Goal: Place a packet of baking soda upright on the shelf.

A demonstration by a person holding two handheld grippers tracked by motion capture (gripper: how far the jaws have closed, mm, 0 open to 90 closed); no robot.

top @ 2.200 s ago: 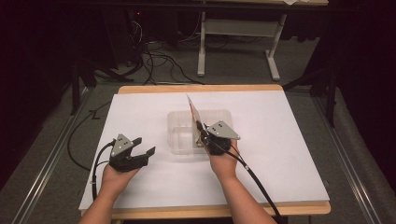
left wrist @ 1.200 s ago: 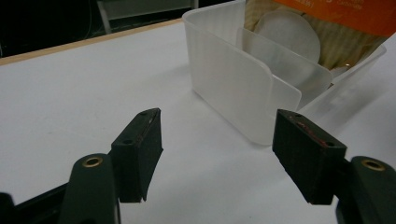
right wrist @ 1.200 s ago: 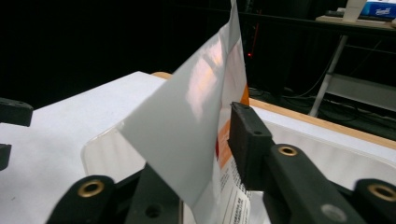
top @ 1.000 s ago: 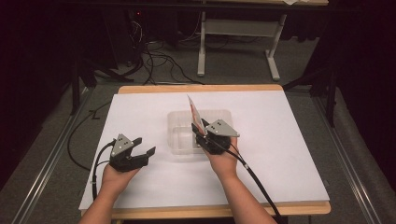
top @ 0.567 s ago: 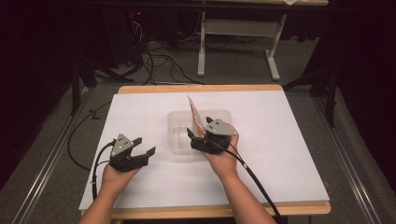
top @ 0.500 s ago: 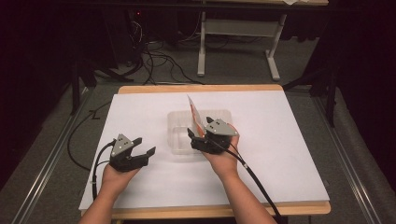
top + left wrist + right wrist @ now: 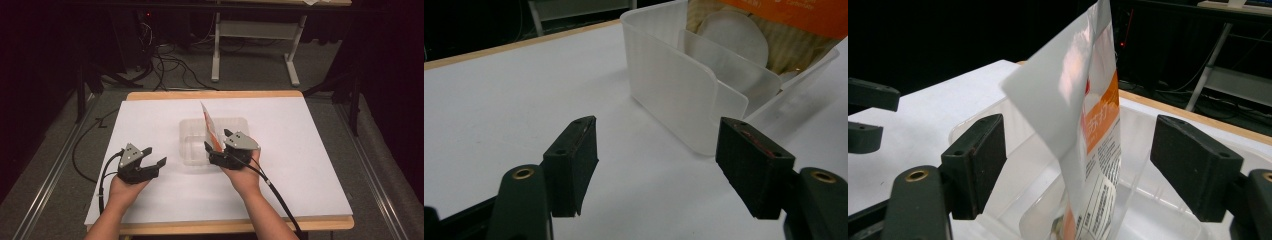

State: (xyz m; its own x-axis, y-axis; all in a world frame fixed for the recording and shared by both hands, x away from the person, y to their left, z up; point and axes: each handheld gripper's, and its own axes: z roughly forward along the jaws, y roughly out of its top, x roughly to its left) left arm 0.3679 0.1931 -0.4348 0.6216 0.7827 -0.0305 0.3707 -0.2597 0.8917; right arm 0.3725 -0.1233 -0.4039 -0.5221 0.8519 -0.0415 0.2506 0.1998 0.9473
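A clear plastic container [image 7: 192, 142] sits mid-table. In it a white and orange pouch [image 7: 209, 122] stands upright, leaning a little. My right gripper [image 7: 217, 141] is at the container's right front; its jaws have just been opening. In the right gripper view the pouch [image 7: 1098, 100] rises between the open pads [image 7: 978, 160] without touching either. My left gripper [image 7: 156, 156] rests on the table left of the container, open with nothing in it. In the left gripper view the container [image 7: 674, 85] lies just beyond the right jaw, with the pouch [image 7: 784, 15] inside it.
The white tabletop [image 7: 310, 150] has bare room left, right and in front of the container. A wooden edge [image 7: 215, 95] runs along the far side. Cables [image 7: 165, 70] and a desk frame [image 7: 290, 60] are on the dark floor beyond. Each gripper trails a cable [image 7: 275, 192] toward me.
My right gripper has opened its jaws and let go of the pouch, shifting slightly and turning. The pouch stays standing in the container. My left gripper has not moved.
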